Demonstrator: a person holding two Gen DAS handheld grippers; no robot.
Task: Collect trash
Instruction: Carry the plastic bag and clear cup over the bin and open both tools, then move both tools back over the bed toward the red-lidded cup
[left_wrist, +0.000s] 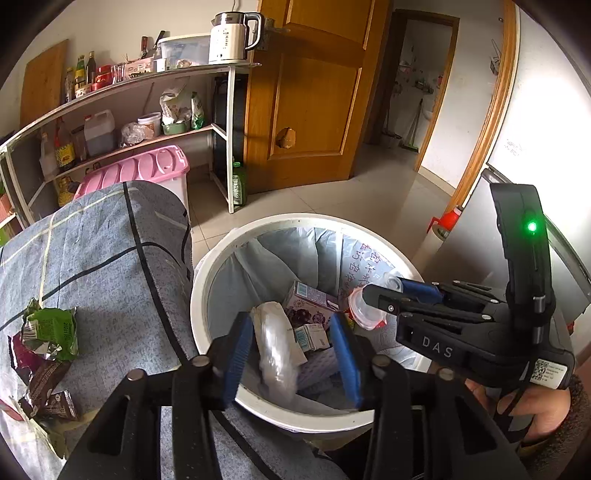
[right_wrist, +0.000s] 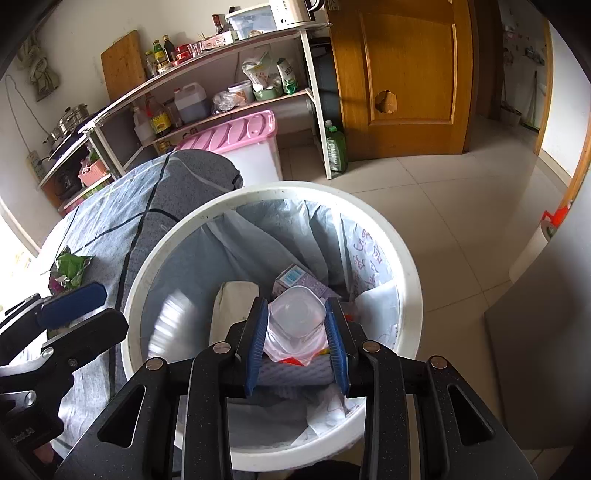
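A white trash bin (left_wrist: 218, 258) with a pale blue liner stands beside a cloth-covered table (left_wrist: 92, 258); it also shows in the right wrist view (right_wrist: 406, 266). My left gripper (left_wrist: 291, 354) is open over the bin, and a blurred white plastic wrapper (left_wrist: 277, 343) is between its fingers, falling. My right gripper (right_wrist: 295, 332) is shut on a clear plastic cup with a red rim (right_wrist: 297, 321), held over the bin; the cup also shows in the left wrist view (left_wrist: 364, 308). Purple cartons (left_wrist: 312, 304) lie in the bin. Green and brown wrappers (left_wrist: 48, 332) lie on the table.
A pink-lidded storage box (left_wrist: 147, 166) and a metal shelf rack (left_wrist: 229, 140) with bottles and a kettle stand behind the table. A wooden door (left_wrist: 314, 92) is beyond. A green bottle (right_wrist: 336, 147) stands on the tiled floor. A grey appliance (left_wrist: 480, 229) is at right.
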